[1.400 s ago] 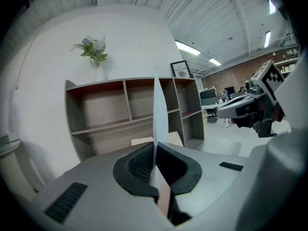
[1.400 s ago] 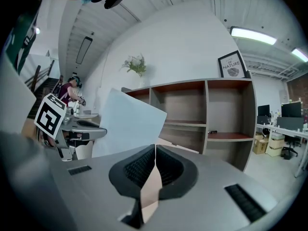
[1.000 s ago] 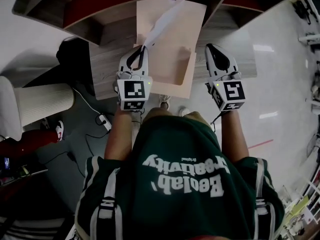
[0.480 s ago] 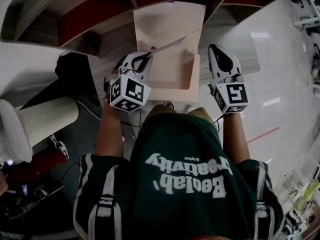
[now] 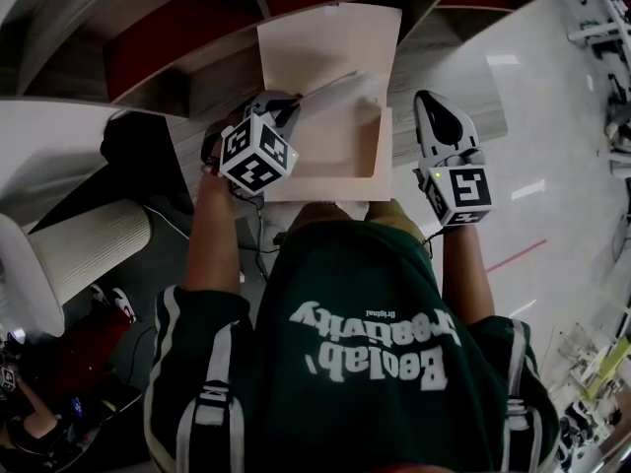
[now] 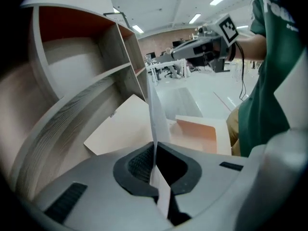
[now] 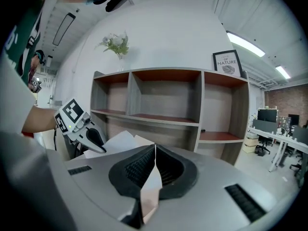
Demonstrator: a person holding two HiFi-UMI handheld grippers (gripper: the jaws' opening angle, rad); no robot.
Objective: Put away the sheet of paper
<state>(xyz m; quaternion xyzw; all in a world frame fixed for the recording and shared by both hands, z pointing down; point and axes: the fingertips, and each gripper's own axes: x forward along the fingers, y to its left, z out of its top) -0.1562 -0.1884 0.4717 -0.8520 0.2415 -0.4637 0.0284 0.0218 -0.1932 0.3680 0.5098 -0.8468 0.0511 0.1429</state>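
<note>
Left gripper (image 6: 155, 148) is clamped on sheet (image 5: 340, 89). Right gripper (image 5: 435, 103) has jaws together, empty, beside folder (image 5: 325, 42). Best to lower sheet flat onto open folder, aligning edges before release.

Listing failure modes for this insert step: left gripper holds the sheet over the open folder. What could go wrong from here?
1. The left gripper pinches the sheet of paper at one end only, so the free end could buckle or crease against the folder pocket.
2. The right gripper stands clear of the folder. Nothing steadies it, so it might slide.
</note>
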